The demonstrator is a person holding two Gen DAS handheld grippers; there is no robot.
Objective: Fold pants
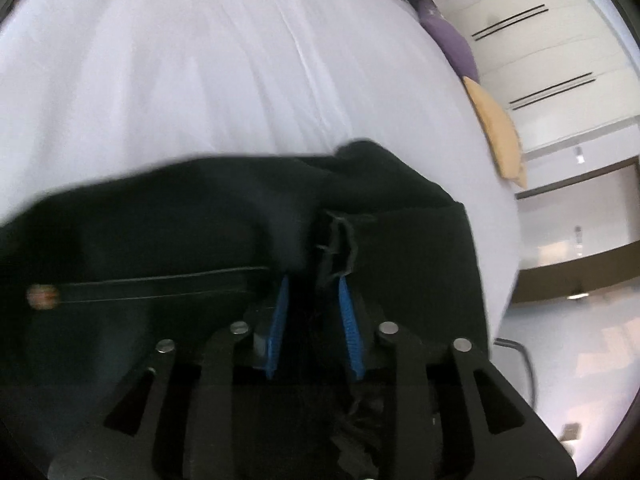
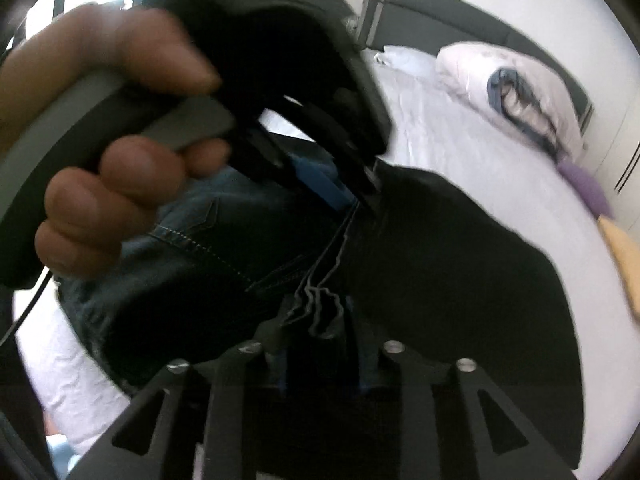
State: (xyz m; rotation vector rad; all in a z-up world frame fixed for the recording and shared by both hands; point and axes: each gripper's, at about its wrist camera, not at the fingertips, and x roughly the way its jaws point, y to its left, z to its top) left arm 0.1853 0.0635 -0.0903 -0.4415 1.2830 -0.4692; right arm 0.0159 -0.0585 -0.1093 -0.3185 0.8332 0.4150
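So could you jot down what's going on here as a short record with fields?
place: bed with white sheet
garment: black pants lying on the bed
beside it: jeans, under the person's hand
left gripper: blue pads apart, black cloth between them
right gripper: at folded edges of the pants, grip unclear
far side: pillow, purple and yellow cushions

The black left tongs with blue ribbed pads are seen pointed steeply downward, jaws a little apart, dark cloth lying between the pads. The black right tongs are likewise tilted downward, jaws parted around bunched dark fabric. A bare hand is wrapped round the left handle.
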